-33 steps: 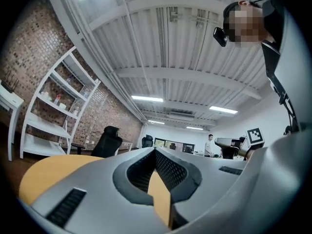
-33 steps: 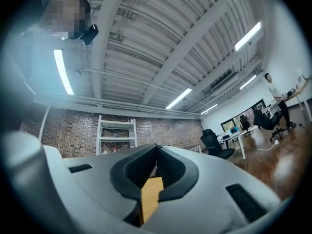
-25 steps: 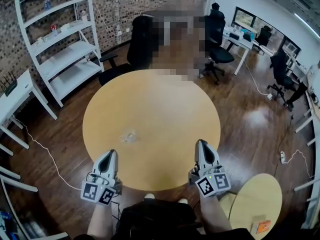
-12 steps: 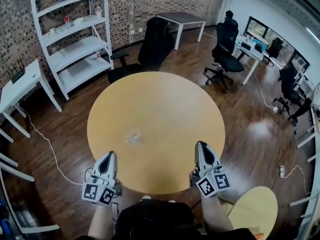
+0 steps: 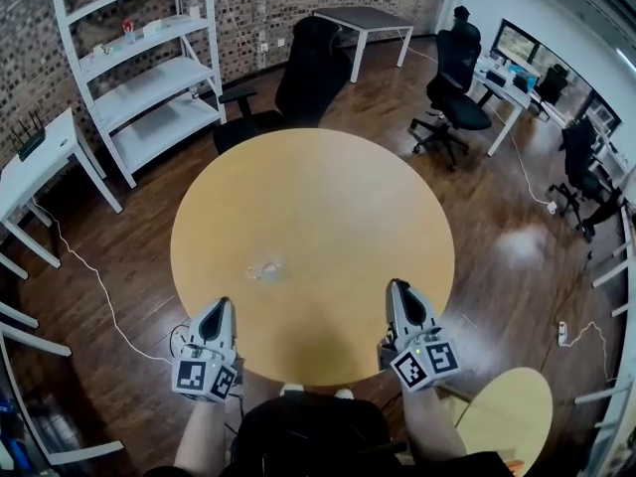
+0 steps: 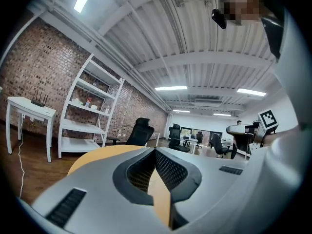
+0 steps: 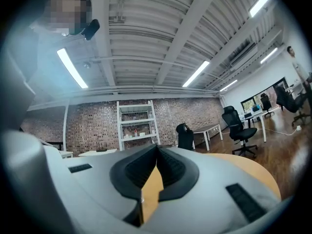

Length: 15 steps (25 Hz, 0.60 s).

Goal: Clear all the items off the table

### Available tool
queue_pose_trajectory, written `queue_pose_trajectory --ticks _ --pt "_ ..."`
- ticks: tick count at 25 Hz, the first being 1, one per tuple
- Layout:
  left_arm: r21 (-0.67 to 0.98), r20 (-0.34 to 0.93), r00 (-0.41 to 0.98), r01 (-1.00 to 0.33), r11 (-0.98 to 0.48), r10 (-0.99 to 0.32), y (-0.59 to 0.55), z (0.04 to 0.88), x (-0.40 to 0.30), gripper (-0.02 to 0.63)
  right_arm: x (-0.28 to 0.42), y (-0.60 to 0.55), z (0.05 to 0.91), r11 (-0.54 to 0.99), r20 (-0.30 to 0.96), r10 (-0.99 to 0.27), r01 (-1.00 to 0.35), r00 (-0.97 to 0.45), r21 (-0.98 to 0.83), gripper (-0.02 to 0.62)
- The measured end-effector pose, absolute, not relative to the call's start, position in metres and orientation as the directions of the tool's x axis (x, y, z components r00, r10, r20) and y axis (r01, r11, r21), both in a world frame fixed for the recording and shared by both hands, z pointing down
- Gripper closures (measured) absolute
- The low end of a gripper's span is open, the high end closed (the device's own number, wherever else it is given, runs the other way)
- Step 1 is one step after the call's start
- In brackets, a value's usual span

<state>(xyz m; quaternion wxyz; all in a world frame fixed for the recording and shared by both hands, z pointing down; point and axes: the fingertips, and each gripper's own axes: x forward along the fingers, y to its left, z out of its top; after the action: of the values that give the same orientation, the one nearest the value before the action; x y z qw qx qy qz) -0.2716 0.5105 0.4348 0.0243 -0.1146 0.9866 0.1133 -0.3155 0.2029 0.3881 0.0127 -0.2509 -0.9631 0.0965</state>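
The round table (image 5: 328, 187) is almost bare; the left gripper (image 5: 220, 308) and right gripper (image 5: 400, 288) hover at its near edge, jaws pressed together on nothing; one small clear item (image 5: 260, 269) lies just ahead of the left gripper, which should probably open wide first, then pinch gently.

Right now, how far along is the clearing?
Mostly done: the table is bare except one small clear thing near its left front. In hand: nothing; left tool and right tool are shut and empty at the near edge. Left: that one thing.
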Motion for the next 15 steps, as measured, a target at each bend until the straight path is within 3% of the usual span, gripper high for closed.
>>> queue_pose_trajectory --ticks 1,5,10,13,15 --pt "0.207 -0.062 -0.972 -0.233 0.950 -0.225 0.509 0.438 -0.275 0.606 -0.317 0.202 0.391 0.858 -0.015 0.482 0.476 -0.876 -0.195 0.591" --pt "0.181 0.010 -0.973 -0.227 0.957 -0.232 0.506 0.458 -0.288 0.472 -0.317 0.198 0.404 0.869 0.033 0.460 0.443 -0.887 -0.219 0.591" --pt "0.124 0.082 -0.973 -0.203 0.971 -0.214 0.516 0.488 -0.324 0.472 -0.327 0.204 0.421 0.874 0.093 0.458 0.429 -0.884 -0.227 0.591" --pt "0.090 0.148 -0.971 -0.178 0.980 -0.190 0.521 0.523 -0.352 0.413 -0.333 0.202 0.434 0.874 0.131 0.458 0.419 -0.880 -0.245 0.591" --pt "0.089 0.198 -0.966 -0.152 0.984 -0.167 0.519 0.546 -0.360 0.411 -0.328 0.194 0.443 0.881 0.178 0.448 0.400 -0.876 -0.252 0.591"
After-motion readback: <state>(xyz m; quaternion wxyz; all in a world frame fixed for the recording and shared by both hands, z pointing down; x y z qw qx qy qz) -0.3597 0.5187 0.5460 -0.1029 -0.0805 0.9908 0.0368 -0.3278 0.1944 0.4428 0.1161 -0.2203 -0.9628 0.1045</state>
